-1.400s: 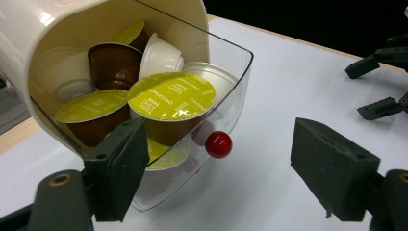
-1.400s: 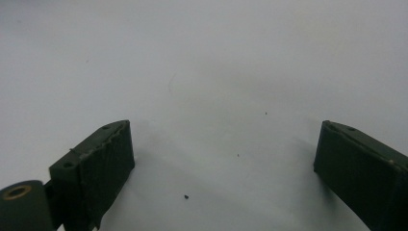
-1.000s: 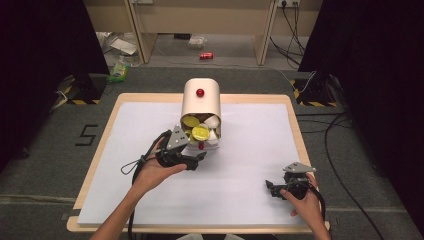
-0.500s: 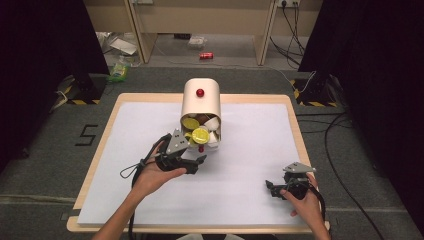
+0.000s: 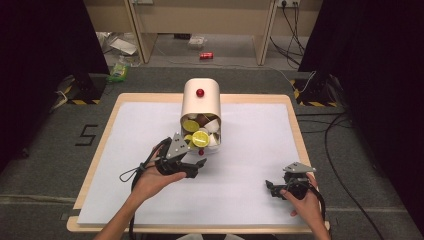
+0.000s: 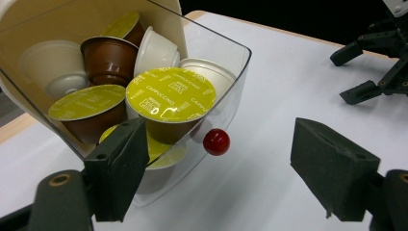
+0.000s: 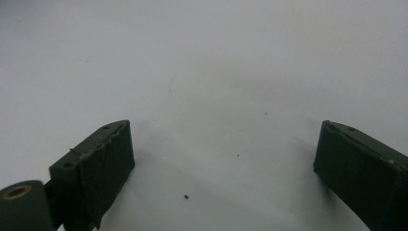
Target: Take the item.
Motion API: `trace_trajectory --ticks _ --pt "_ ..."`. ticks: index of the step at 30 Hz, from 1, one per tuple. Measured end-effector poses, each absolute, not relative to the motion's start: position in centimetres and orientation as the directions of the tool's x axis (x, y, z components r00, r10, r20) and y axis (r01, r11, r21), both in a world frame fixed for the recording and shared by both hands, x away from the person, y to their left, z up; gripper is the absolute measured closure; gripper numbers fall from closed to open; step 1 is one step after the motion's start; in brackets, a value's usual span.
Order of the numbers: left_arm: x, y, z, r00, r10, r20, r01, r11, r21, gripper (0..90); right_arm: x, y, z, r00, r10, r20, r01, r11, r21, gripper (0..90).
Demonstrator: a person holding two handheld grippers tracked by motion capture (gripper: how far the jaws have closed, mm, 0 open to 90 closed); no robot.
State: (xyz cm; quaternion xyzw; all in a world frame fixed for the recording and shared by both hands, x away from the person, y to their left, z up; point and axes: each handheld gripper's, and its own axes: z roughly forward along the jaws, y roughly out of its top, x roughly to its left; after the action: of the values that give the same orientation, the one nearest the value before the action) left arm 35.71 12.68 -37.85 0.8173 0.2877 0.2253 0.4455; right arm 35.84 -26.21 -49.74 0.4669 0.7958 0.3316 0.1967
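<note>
A: Where's the left gripper [image 5: 196, 166]?

B: In front of the drawer [image 6: 226, 91], the clear plastic one sticking out of the cream dispenser [image 5: 201, 100]. Its jaws are spread with nothing between the pads. In the left gripper view one jaw sits just before the drawer's near corner; whether it touches the plastic I can't tell from this angle.

A: And the drawer itself?

B: Pulled out towards the person, resting on the white mat [image 5: 250, 150] in the middle of the table [image 5: 295, 120]. It's full of capsules [image 6: 171, 98]: yellow-lidded ones, brown ones, white ones. The front yellow lid reads "cappuccino".

A: That red thing?

B: A small red knob [image 6: 216, 142] on the drawer's front wall, between the left gripper's jaws but farther off, untouched. There's a second red knob [image 5: 200, 92] on top of the dispenser.

A: The right gripper [image 5: 272, 187]?

B: Low over the mat near the table's front right, well apart from the dispenser. Jaws wide apart, holding nothing; the right gripper view has bare mat between them.
</note>
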Motion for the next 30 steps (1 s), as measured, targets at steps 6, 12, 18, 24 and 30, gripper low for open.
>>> trace_trajectory --ticks 6,12,18,24,30 --pt "35.6 12.7 -37.9 0.736 0.669 0.104 0.274 -0.435 0.858 21.1 35.8 -26.2 -49.7 -0.487 0.874 -0.004 0.612 0.344 0.712 7.2" --pt "35.7 12.9 -37.8 0.739 0.668 0.085 0.285 -0.425 0.859 21.1 35.8 -26.2 -49.7 -0.487 0.874 -0.004 0.613 0.344 0.711 7.2" --pt "36.0 13.1 -37.5 0.735 0.677 0.047 0.313 -0.399 0.862 21.9 35.8 -26.2 -49.7 -0.487 0.874 -0.004 0.613 0.344 0.712 7.2" --pt "36.4 13.5 -37.0 0.720 0.693 0.034 0.318 -0.373 0.872 21.8 35.8 -26.2 -49.7 -0.487 0.874 -0.003 0.613 0.344 0.711 7.2" --pt "37.2 13.5 -36.0 0.709 0.704 0.035 0.319 -0.365 0.875 22.0 35.8 -26.2 -49.7 -0.487 0.874 -0.003 0.613 0.344 0.712 7.2"
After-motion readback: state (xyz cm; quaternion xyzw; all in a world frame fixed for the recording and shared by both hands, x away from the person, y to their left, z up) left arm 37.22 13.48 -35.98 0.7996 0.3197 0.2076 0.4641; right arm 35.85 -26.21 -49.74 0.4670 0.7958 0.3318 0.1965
